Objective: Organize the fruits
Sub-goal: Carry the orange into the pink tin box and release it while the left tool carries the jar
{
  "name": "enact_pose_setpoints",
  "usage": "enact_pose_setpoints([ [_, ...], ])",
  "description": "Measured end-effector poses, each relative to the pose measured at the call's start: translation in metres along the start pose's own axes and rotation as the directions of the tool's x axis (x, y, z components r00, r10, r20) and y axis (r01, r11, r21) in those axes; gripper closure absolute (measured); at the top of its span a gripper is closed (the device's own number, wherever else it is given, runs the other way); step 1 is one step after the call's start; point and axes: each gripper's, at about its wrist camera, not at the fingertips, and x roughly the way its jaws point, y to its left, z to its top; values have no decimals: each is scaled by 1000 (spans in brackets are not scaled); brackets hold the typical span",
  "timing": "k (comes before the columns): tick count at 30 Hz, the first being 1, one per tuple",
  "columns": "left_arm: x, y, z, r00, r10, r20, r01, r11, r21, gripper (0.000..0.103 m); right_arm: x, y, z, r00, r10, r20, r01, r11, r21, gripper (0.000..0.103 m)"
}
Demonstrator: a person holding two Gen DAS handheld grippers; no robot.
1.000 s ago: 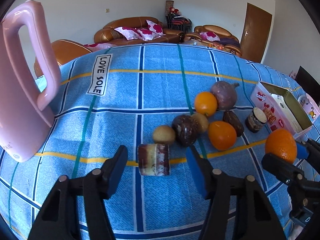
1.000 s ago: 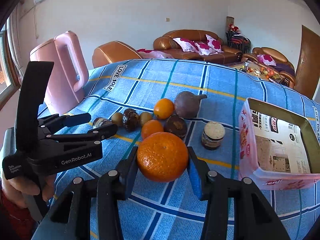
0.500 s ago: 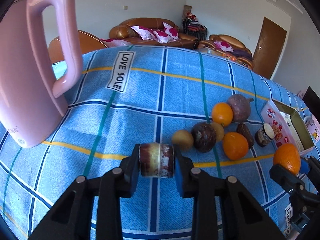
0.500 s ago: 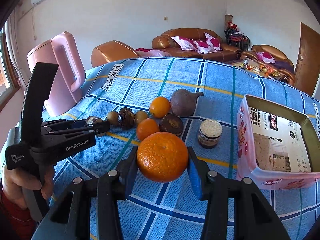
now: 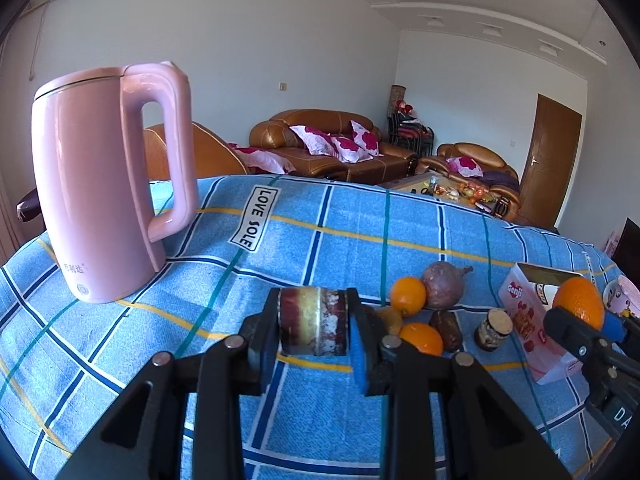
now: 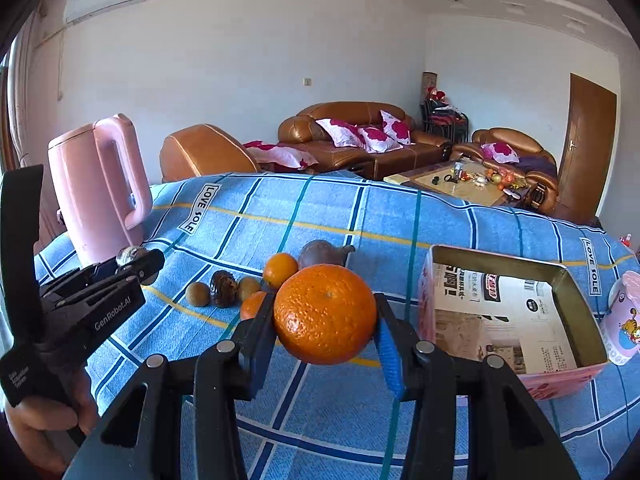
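My left gripper [image 5: 314,326] is shut on a brown-and-white mottled cylinder [image 5: 313,321] and holds it above the blue checked cloth [image 5: 320,236]. My right gripper [image 6: 325,322] is shut on a large orange [image 6: 324,314], held in the air left of the open pink box [image 6: 512,320]. That orange [image 5: 579,303] and the right gripper also show at the right edge of the left wrist view. On the cloth lie two smaller oranges [image 5: 408,296] [image 5: 422,338], a purple-brown round fruit [image 5: 443,286], a dark oblong fruit [image 5: 447,330], a kiwi-like fruit [image 6: 197,294] and a dark lumpy fruit [image 6: 224,288].
A tall pink kettle [image 5: 100,208] stands at the cloth's left. A small dark jar [image 5: 493,329] stands beside the pink box [image 5: 536,320]. A pink cartoon cup [image 6: 622,320] is at the far right. Sofas and a door lie beyond the table.
My left gripper closed on the mottled cylinder and lifted it off the cloth, tilting the view up. My right gripper kept holding the orange and rose slightly.
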Motion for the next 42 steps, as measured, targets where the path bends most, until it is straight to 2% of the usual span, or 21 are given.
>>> enact_pose_setpoints([
  [10,-2,-61,-6,995,-100,11,99,994,46,72,-10,-46,-1,993,-111,39,110,994,21,55],
  [22,2,-143,-9,979,-206,-4,204,970,131,72,-13,-118,-4,975,-223,17,220,972,84,55],
  [31,8,-194,-12,963,-269,-28,269,943,193,72,-14,-161,-8,959,-282,-6,282,956,86,55],
  [35,12,-214,-12,951,-305,-49,308,928,210,72,-12,-178,-10,954,-299,-25,300,950,84,55],
  [39,17,-228,-12,926,-368,-80,376,902,212,72,-13,-193,-12,950,-311,-35,313,945,90,55],
  [42,22,-234,-11,918,-384,-100,397,895,206,72,-12,-200,-12,953,-300,-45,303,947,105,55],
])
